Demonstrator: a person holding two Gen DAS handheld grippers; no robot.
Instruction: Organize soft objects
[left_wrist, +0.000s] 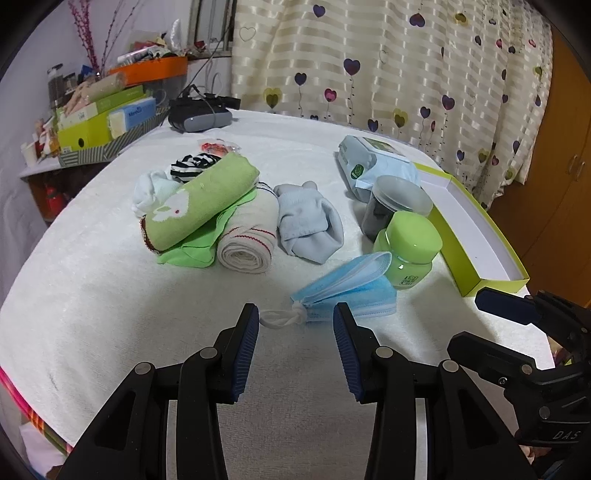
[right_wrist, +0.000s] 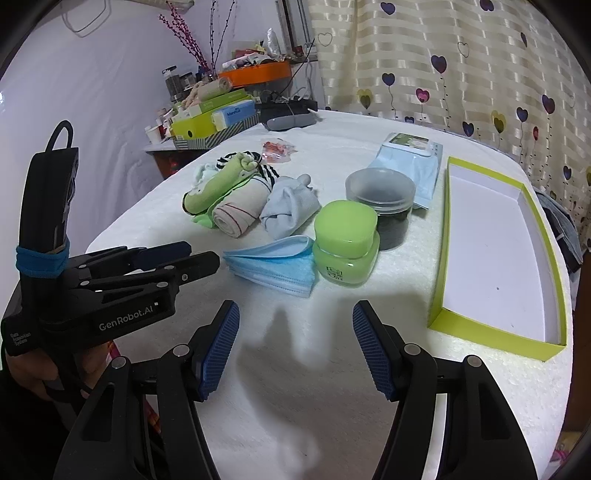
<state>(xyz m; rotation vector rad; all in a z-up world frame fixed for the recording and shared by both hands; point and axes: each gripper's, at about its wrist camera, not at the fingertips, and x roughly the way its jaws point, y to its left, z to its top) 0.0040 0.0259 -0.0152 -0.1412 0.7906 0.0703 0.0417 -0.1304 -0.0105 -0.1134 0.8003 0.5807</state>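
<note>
Both left tongs (left_wrist: 295, 319) and right tongs (right_wrist: 295, 317) gape wide, holding nothing, above the white towel-covered tabletop (left_wrist: 92, 280). The folded blue pleated face mask (left_wrist: 347, 291) lies just ahead of the left tongs, beside a green-lidded glass jar (left_wrist: 406, 247).

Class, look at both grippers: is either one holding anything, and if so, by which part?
Nothing is held. The left gripper is open just short of the blue face masks, and the right gripper is open over bare white cloth.
</note>
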